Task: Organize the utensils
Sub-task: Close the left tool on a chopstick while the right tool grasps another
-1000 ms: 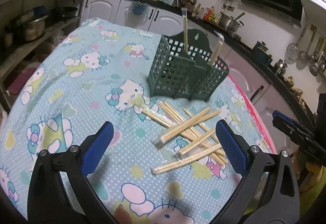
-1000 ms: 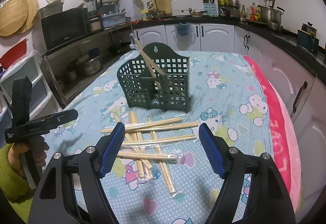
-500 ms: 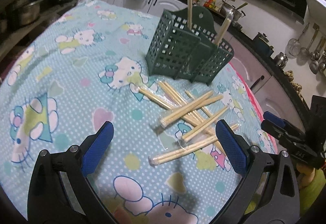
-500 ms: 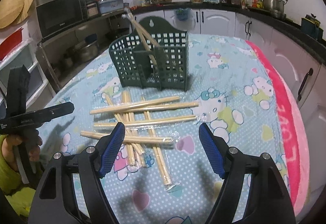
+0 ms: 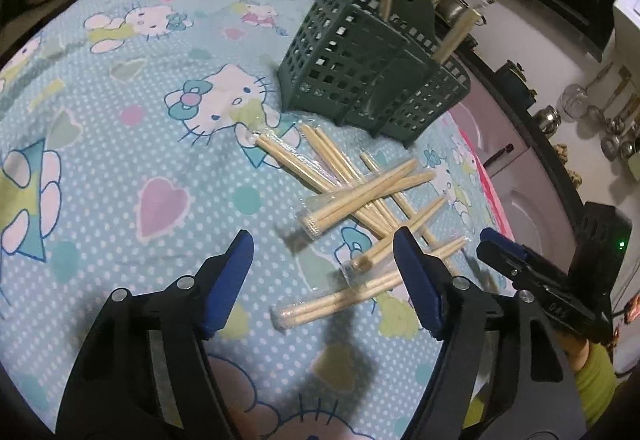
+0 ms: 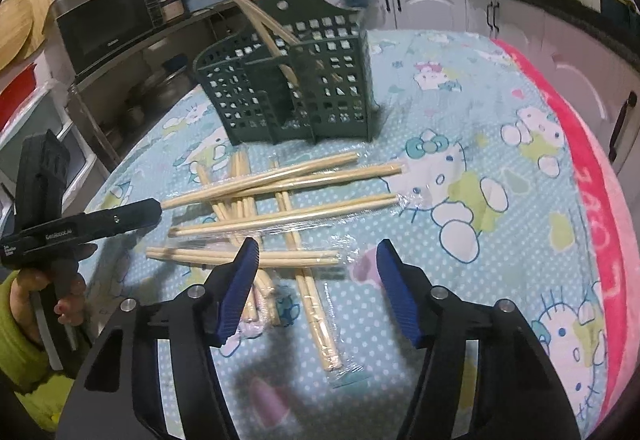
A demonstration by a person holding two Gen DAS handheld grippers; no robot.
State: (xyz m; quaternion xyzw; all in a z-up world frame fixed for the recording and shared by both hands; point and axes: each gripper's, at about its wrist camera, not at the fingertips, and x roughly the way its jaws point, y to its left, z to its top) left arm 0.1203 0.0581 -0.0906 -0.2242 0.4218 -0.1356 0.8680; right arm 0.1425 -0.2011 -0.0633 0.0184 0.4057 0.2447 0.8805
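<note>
Now both tongs (image 5: 324,260) (image 6: 318,272) wide over chopsticks (image 6: 280,220)

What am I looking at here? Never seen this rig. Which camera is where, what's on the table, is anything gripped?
No robot arm: a person holds a handheld two-finger gripper in each hand, each with a fisheye camera looking along its blue-padded fingers. One picture is from the left gripper, the other from the right gripper; each also sees the other at its edge. Both are open and hold nothing. On the cartoon-cat tablecloth stands a green slotted utensil holder with a few wrapped chopsticks already inside. In front of it lies a crisscrossed pile of plastic-wrapped chopstick pairs, and both grippers hover over it.
</note>
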